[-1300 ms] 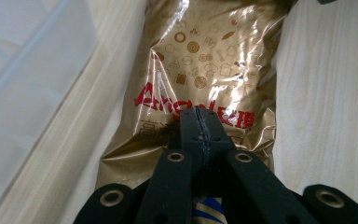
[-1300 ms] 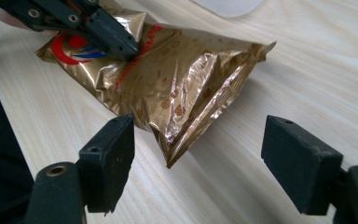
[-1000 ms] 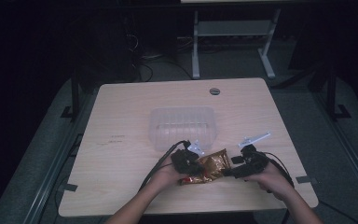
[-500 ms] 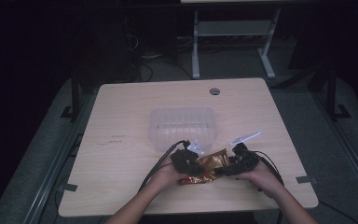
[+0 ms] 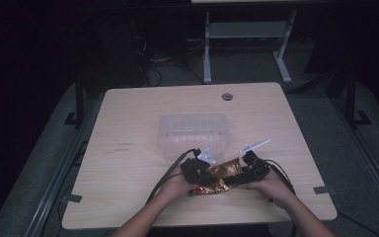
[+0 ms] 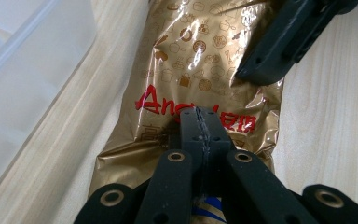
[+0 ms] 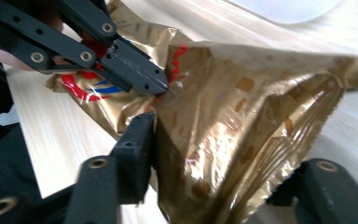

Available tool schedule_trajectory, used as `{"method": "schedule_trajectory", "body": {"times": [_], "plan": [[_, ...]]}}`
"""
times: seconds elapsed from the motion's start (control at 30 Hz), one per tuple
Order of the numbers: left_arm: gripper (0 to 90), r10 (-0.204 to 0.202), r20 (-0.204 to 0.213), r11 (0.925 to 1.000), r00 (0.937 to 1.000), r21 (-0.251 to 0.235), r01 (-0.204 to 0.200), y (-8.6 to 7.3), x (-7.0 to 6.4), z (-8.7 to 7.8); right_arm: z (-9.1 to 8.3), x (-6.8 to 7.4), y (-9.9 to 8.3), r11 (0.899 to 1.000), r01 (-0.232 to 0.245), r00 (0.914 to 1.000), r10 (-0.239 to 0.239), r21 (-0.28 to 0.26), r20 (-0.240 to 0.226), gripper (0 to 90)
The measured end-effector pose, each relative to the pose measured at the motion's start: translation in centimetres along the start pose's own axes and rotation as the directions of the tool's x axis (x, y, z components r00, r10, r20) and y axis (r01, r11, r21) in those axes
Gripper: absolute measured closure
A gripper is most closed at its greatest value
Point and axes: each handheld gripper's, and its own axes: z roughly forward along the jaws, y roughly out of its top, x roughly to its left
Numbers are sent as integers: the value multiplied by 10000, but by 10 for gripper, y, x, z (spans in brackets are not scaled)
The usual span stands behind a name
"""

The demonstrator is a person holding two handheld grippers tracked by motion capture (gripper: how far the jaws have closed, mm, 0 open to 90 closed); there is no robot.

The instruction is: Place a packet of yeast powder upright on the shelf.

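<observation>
A shiny gold snack bag [image 5: 225, 172] with red lettering lies near the table's front edge, between both hands. My left gripper [image 6: 200, 116] is shut on the bag [image 6: 200, 60] at its near end, jaws pinched flat together just below the red print. My right gripper [image 7: 223, 154] has the bag's crumpled other end [image 7: 242, 116] between its jaws and is closed on it; the right-hand jaw is hidden behind the foil. In the high view the left gripper [image 5: 205, 174] and right gripper [image 5: 239, 177] sit close together on the bag.
A clear plastic tub [image 5: 192, 132] stands just behind the bag, mid-table, and its wall [image 6: 23, 70] is close on the left in the left gripper view. The wooden table [image 5: 128, 148] has a round cable hole [image 5: 227, 96] at the back. Cables trail from both grippers.
The right hand and its gripper have moved left, closer to the left gripper and further onto the bag. The left gripper has stayed in place.
</observation>
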Motion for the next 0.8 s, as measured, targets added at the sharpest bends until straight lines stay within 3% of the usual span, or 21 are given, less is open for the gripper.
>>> {"method": "schedule_trajectory", "body": {"times": [0.1, 0.4, 0.53, 0.8], "plan": [[898, 115, -26, 9999, 9999, 18, -114, 0, 1, 0, -1, 2, 3, 9999, 138, 9999, -138, 25, -38, 537], [897, 61, -37, 9999, 10000, -155, -61, -2, 0, -2, -6, -2, 3, 9997, -98, 9987, 86, -245, -499, 676], [887, -179, 329, 9991, 9993, -368, 192, -3, 3, -8, -12, -2, 4, 9988, -87, 9973, 52, -475, -727, 743], [887, -4, 200, 9988, 9998, -487, 14, -10, -1, -42, -29, 3, 7, 9958, 23, 9938, -124, -912, -1106, 804]]}}
